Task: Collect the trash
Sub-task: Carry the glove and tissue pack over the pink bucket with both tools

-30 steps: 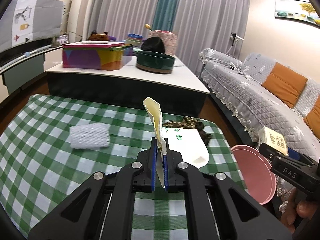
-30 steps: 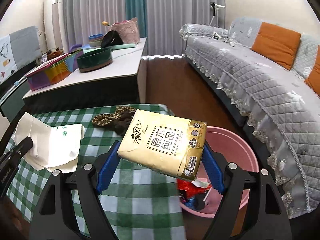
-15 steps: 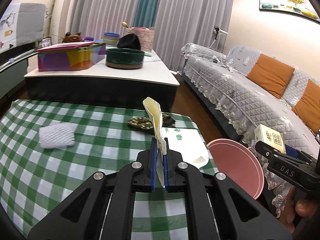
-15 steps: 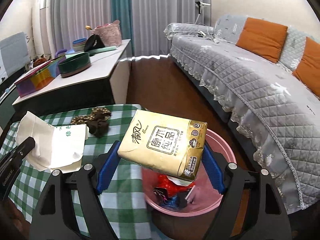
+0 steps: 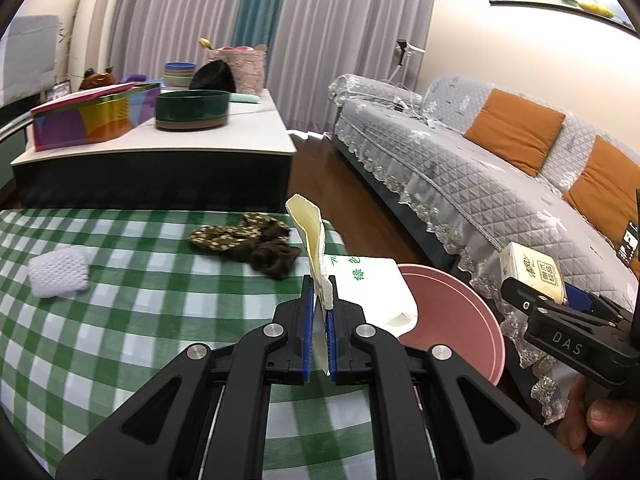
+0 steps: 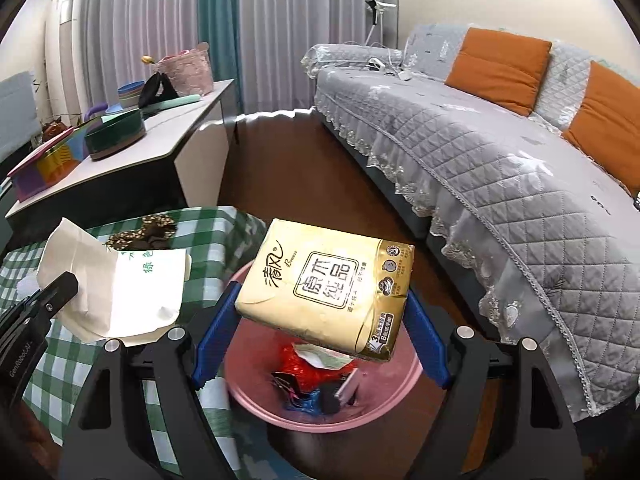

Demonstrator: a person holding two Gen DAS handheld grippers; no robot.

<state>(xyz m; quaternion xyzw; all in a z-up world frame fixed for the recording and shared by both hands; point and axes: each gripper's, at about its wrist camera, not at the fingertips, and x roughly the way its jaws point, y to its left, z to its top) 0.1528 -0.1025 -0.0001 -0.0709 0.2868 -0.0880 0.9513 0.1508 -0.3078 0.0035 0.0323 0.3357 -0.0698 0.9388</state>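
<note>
My right gripper [image 6: 320, 340] is shut on a gold tissue pack [image 6: 328, 284] and holds it directly above the pink trash bin [image 6: 256, 400], which holds red and blue wrappers. The pack also shows in the left wrist view [image 5: 532, 272]. My left gripper [image 5: 319, 344] is shut on a white paper bag with green print [image 5: 372, 292], held over the table's right edge beside the bin [image 5: 456, 320]. The bag also shows in the right wrist view [image 6: 132, 292].
On the green checked tablecloth [image 5: 120, 320] lie a white foam net [image 5: 58, 272] and dark patterned socks [image 5: 248, 240]. A low white table [image 5: 200, 140] with boxes and bowls stands behind. A grey sofa [image 6: 500, 168] runs along the right.
Both grippers have moved right toward the bin. The tissue pack now hangs over the bin's opening, and the paper bag has reached the table's right edge.
</note>
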